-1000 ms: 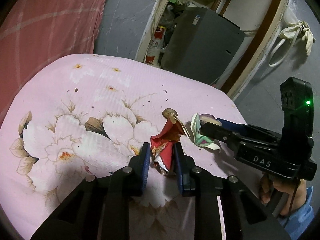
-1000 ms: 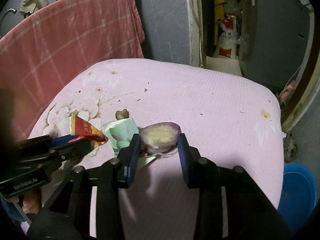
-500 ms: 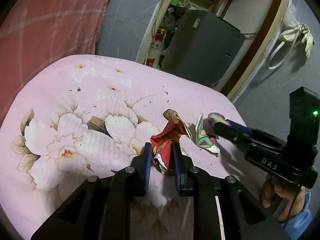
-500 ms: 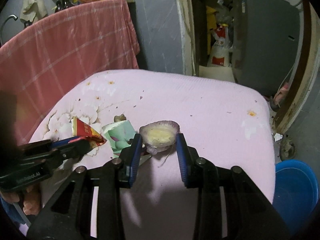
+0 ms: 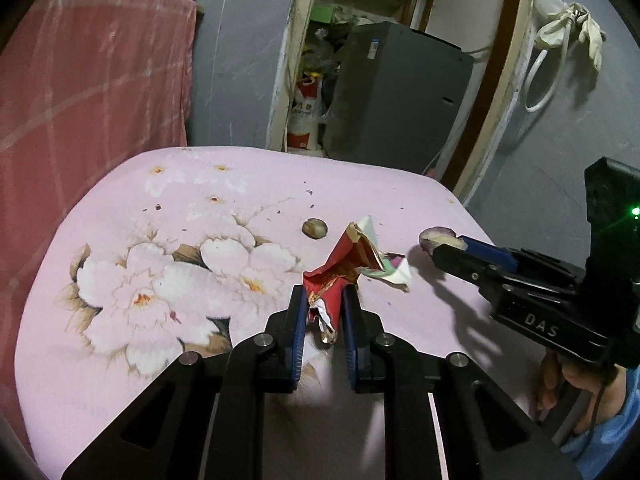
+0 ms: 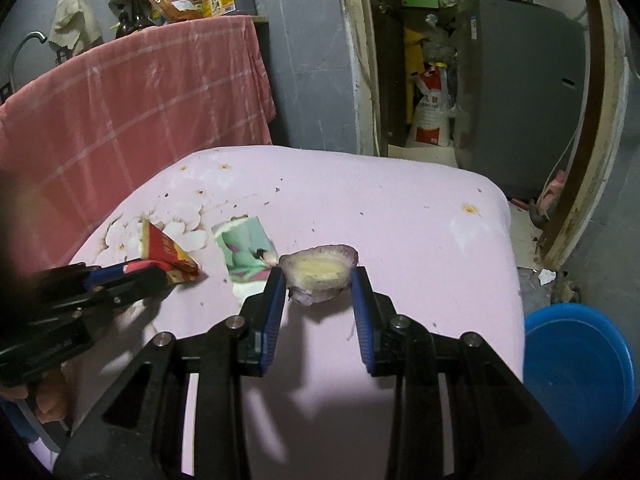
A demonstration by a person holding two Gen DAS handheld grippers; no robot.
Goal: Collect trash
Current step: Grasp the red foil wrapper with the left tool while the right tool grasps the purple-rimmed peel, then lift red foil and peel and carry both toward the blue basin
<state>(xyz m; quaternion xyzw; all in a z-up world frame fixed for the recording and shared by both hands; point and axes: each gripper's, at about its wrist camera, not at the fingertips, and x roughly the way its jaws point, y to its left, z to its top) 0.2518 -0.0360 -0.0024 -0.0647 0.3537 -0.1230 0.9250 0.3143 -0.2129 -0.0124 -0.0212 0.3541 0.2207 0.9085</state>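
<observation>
My left gripper [image 5: 322,300] is shut on a crumpled red wrapper [image 5: 344,264], held above the pink flowered tablecloth [image 5: 160,240]; it also shows in the right wrist view [image 6: 168,252]. My right gripper [image 6: 318,280] is shut on a purple-skinned peel with yellow flesh [image 6: 320,270], lifted off the cloth; the peel shows in the left wrist view [image 5: 438,236]. A green and white wrapper [image 6: 246,254] lies on the cloth between the two grippers. A small brown nut-like scrap [image 5: 315,227] lies beyond it.
A blue basin [image 6: 576,364] stands on the floor by the table's right edge. A red checked cloth [image 6: 120,112] hangs behind on the left. A grey appliance [image 6: 516,92] and a sack [image 6: 430,116] stand in the doorway beyond.
Both grippers have risen and pulled back with their loads. The red wrapper and the peel have come off the cloth, and the green wrapper stays lying there.
</observation>
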